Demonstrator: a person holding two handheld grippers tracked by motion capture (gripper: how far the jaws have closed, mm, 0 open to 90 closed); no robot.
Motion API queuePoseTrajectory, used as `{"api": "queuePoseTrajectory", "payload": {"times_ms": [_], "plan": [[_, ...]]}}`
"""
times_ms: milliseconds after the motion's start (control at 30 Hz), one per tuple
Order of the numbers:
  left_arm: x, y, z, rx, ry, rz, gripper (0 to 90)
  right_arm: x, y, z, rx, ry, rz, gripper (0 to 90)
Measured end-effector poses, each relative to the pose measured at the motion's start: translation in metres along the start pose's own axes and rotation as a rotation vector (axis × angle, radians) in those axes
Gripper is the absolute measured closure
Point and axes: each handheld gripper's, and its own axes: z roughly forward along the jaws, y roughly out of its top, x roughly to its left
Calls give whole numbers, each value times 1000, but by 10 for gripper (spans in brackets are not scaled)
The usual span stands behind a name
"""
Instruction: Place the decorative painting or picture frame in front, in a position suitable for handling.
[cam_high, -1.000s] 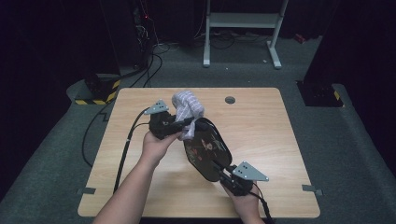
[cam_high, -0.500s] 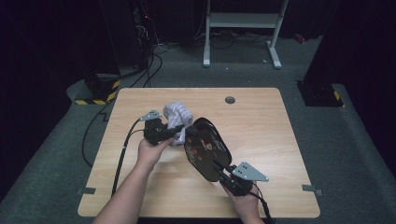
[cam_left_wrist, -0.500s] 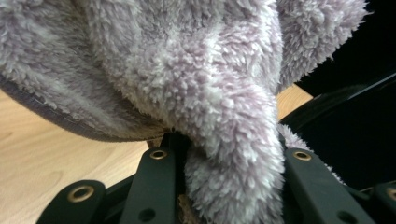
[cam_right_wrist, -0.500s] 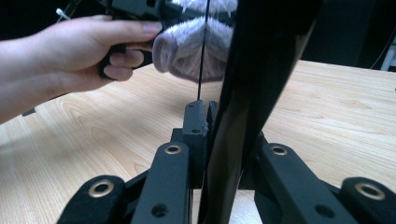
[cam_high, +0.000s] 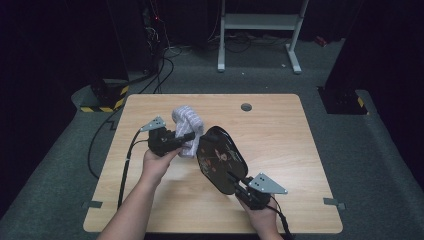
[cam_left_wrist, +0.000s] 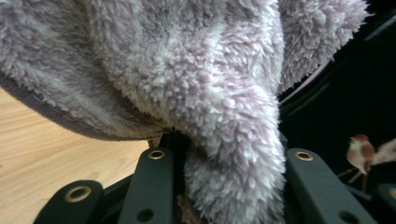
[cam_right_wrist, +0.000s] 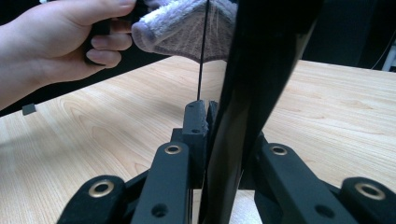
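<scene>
Over the table (cam_high: 300, 150): one black plate (cam_high: 220, 160), one fluffy cloth (cam_high: 187, 120)

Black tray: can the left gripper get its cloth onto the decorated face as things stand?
Probably yes. The left gripper is shut on the fluffy cloth, which sits right beside the black tray. The right gripper holds the tray tilted up by its edge, face toward the cloth, nothing between.

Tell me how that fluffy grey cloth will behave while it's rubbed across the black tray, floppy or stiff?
Probably floppy: the fluffy cloth droops in folds around the left gripper. Its thick pile looks soft and light, so it should drag rather than slip on the glossy black tray. It likely bunches when pushed.
</scene>
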Motion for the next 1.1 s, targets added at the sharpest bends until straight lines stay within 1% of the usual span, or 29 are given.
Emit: {"api": "queuePoseTrajectory", "payload": {"times_ms": [67, 167, 200, 233, 267, 300, 367, 400, 433, 533, 600, 733, 867, 1000, 1067, 1100], "plan": [[1, -1, -2, 10, 2, 6, 661, 0, 0, 0, 1, 0, 0, 791], [3, -3, -3, 47, 40, 33, 655, 0, 0, 0, 1, 0, 1, 792], [4, -4, -3, 62, 72, 50, 653, 0, 0, 0, 1, 1, 1, 791], [4, -4, -4, 91, 126, 79, 653, 0, 0, 0, 1, 1, 1, 792], [3, -5, -3, 127, 190, 113, 654, 0, 0, 0, 1, 1, 2, 792], [4, -6, -3, 161, 237, 141, 655, 0, 0, 0, 1, 1, 2, 792], [6, -8, -2, 212, 294, 165, 658, 0, 0, 0, 1, 1, 3, 792], [6, -10, -2, 226, 302, 183, 660, 0, 0, 0, 1, 2, 3, 792], [5, -11, -1, 231, 299, 195, 661, 0, 0, 0, 1, 2, 4, 792], [0, -17, 3, 251, 260, 229, 663, 0, 0, 1, 1, 3, 4, 792], [-2, -20, 5, 265, 254, 241, 664, 0, 0, 1, 2, 3, 4, 792], [-3, -30, 12, 306, 236, 246, 665, 0, 0, 1, 3, 2, 5, 793], [-3, -43, 19, 346, 216, 242, 666, 0, 0, 1, 4, 3, 5, 792], [-2, -57, 26, 387, 187, 235, 667, 0, 0, 1, 5, 3, 4, 792], [-2, -64, 30, 423, 173, 241, 669, 0, -1, 1, 4, 3, 4, 792], [-3, -69, 32, 451, 163, 252, 669, 0, -1, 1, 4, 3, 5, 793]]}}
